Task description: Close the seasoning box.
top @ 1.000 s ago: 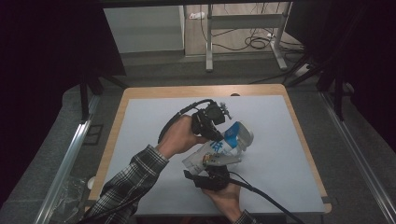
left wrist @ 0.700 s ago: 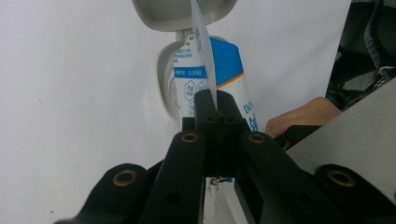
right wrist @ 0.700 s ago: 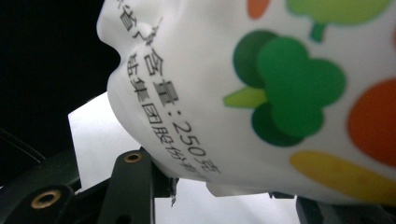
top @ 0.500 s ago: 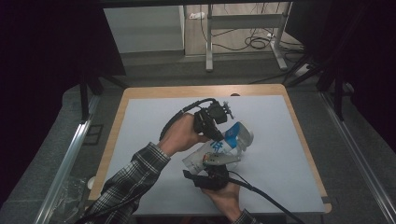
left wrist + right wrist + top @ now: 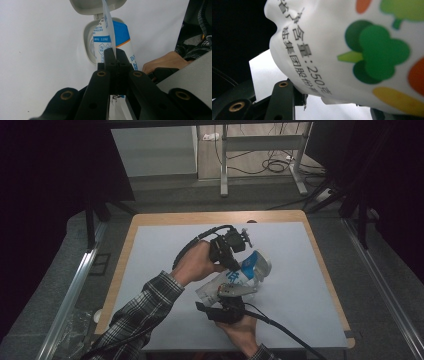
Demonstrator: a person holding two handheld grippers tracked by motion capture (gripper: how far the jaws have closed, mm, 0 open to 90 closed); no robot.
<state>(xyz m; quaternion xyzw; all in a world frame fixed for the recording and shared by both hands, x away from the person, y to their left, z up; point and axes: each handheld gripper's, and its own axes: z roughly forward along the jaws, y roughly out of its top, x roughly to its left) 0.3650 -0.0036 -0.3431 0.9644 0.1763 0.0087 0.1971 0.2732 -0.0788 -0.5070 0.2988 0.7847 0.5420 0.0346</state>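
A soft white pouch with blue print hangs above the white mat between both grippers. My left gripper comes from the upper left, and its jaws are shut on the pouch's thin sealed edge. Beyond that edge stands a white oval tub with its hinged lid open; the pouch's far end lies at the opening. My right gripper holds the near end from below. In the right gripper view the pouch shows green and orange vegetable prints and rests between the jaws of my right gripper.
The white mat covers a wooden table, with bare mat on all sides of the hands. Black cables trail from both grippers. A metal desk frame stands on the floor beyond the far edge.
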